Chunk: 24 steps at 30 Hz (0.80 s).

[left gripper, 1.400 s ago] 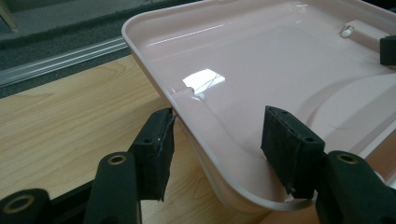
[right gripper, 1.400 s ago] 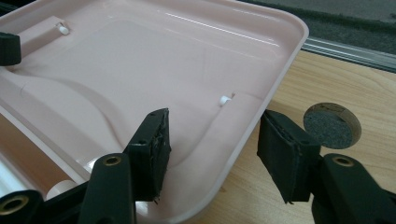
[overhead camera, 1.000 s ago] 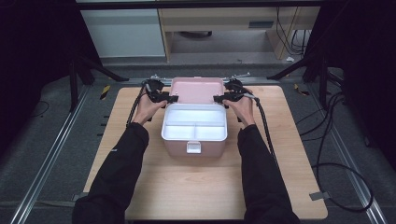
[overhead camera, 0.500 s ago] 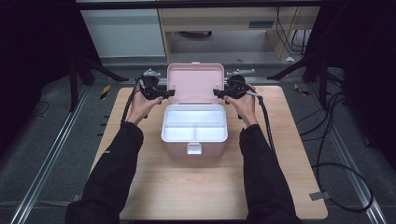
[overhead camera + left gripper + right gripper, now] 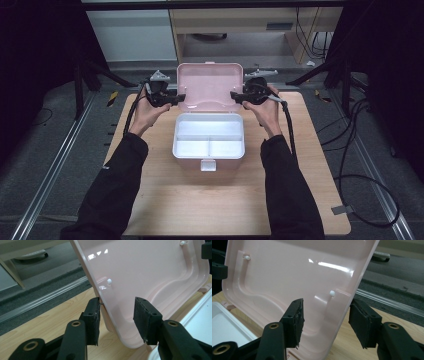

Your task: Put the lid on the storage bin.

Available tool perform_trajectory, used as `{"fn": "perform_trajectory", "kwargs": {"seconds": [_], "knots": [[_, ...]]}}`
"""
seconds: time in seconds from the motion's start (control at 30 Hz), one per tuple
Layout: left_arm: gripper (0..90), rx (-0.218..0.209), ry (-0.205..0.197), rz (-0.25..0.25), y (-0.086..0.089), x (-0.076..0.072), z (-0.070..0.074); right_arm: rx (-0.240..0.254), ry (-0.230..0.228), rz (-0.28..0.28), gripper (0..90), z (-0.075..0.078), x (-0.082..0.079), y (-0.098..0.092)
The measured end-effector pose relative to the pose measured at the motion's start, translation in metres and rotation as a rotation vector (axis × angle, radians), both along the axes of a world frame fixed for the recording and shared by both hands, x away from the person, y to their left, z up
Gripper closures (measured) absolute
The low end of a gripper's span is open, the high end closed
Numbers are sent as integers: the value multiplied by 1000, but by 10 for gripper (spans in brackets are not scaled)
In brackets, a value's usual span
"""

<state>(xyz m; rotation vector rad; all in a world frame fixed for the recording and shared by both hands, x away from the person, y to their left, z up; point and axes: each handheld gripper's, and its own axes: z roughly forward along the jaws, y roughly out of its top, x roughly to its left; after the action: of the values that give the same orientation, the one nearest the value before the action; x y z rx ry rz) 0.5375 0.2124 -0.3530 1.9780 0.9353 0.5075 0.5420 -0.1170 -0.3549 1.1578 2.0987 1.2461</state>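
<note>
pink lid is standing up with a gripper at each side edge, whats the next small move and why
Probably ease the pink lid a little further back past upright, then draw both grippers off sideways. It stands nearly vertical over the white tray. The left gripper and right gripper only straddle its edges with gaps at the pads; the left jaws have just been closing.

A wooden tabletop (image 5: 165, 210) sat on grey carpet (image 5: 45, 165), black cables (image 5: 365, 190) looped alongside, a cabinet (image 5: 230, 30) stood behind.

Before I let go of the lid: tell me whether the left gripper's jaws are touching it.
Touching on one side: in the left gripper view the outer pad meets the pink lid at its edge, while the inner pad stands clear.
</note>
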Motion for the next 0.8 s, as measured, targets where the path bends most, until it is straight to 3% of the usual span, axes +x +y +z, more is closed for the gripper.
{"fn": "perform_trajectory", "kwargs": {"seconds": [0.2, 0.6, 0.8], "knots": [[567, 34, -4, -3, -2, -5, 2, -44, -12, -5, 458, 3, -5, 3], [576, 40, -13, -8, -2, -11, 8, -38, -22, -12, 461, 7, -8, 3], [603, 52, -24, -19, -3, -20, 10, -64, -37, -8, 462, 14, -17, 2]]}}
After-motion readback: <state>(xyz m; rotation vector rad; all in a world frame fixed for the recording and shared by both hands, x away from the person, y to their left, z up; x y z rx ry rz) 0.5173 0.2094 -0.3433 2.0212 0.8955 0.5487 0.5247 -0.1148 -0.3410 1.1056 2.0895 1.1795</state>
